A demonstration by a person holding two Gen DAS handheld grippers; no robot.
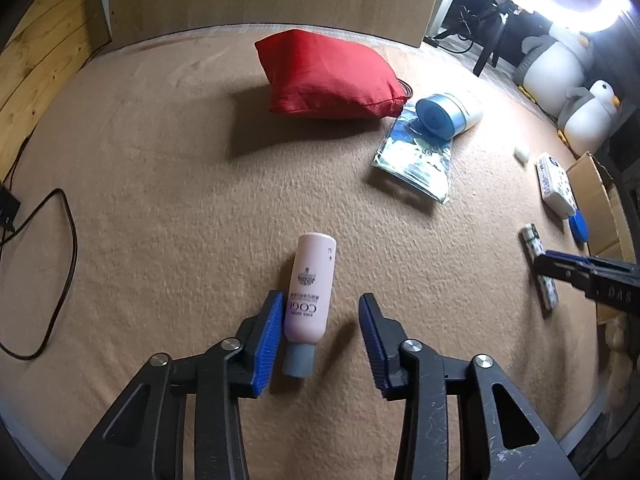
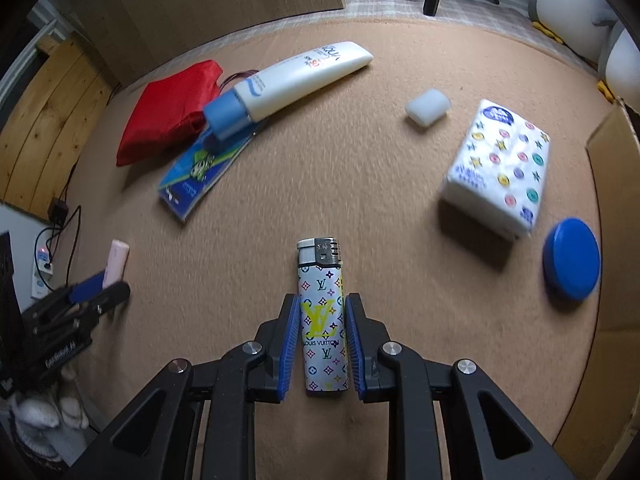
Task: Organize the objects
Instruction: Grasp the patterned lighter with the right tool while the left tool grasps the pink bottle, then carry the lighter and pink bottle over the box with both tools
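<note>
A pink lotion bottle (image 1: 310, 288) with a grey cap lies on the tan blanket between the fingers of my left gripper (image 1: 320, 316). The jaws stand open, and the left pad touches the bottle. My right gripper (image 2: 323, 320) is shut on a patterned lighter (image 2: 322, 320), its pads pressed against both sides. The lighter lies on the blanket, metal top pointing away. The left gripper also shows in the right wrist view (image 2: 102, 286), and the right gripper in the left wrist view (image 1: 560, 268).
A red cushion (image 1: 328, 76), a white tube with blue cap (image 2: 288, 84) on a blue packet (image 2: 200, 172), a tissue pack (image 2: 500, 164), a white eraser-like block (image 2: 427, 111) and a blue lid (image 2: 572, 258) lie around. A cardboard box (image 2: 616, 200) stands at right.
</note>
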